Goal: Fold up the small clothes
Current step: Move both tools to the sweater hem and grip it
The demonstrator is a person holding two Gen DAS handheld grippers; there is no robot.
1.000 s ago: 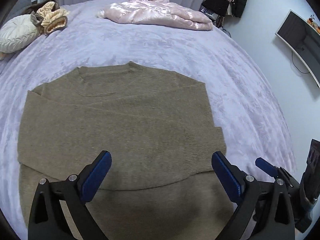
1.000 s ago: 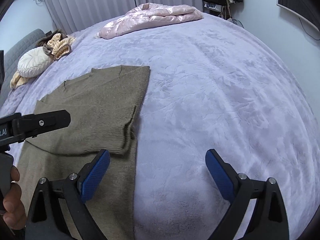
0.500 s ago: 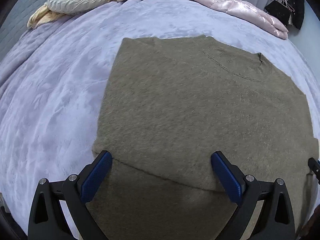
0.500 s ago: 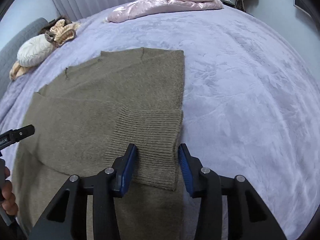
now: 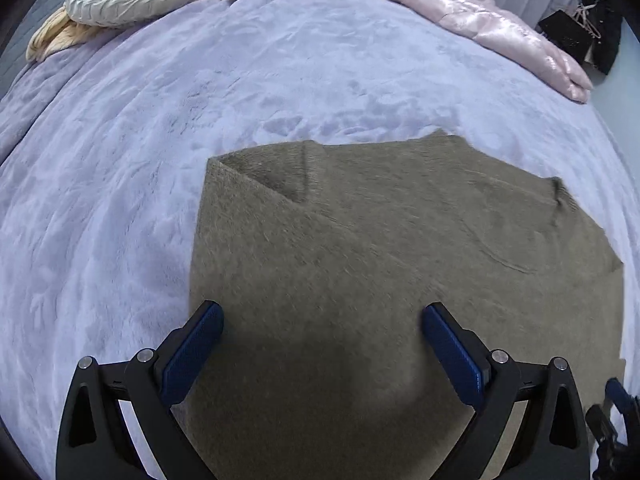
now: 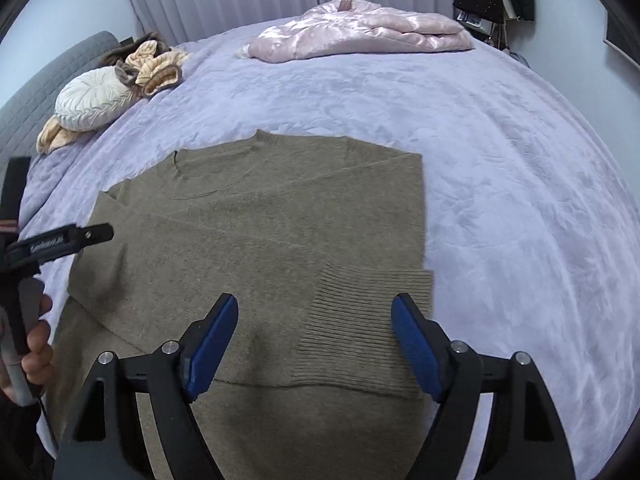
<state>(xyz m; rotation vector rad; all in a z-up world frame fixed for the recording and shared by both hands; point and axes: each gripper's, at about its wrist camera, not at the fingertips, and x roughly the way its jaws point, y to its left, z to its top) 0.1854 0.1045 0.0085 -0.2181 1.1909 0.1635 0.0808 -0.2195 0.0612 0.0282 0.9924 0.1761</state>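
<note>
lavender bed (image 6: 500,160); olive sweater (image 6: 280,240) under wide left gripper (image 5: 322,340), right gripper (image 6: 314,340) fingers opening; lettering unreadable.

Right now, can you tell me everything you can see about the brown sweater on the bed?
The sweater is olive-brown, soft fuzzy knit, with a round ribbed collar and a ribbed cuff. It lies flat on the purple blanket, part folded: both sleeves are laid across its front, and the cuff reaches its side edge. Nothing grips it. The right gripper hangs over the cuff, its jaws opening, and the left gripper hangs open over the other side.
</note>
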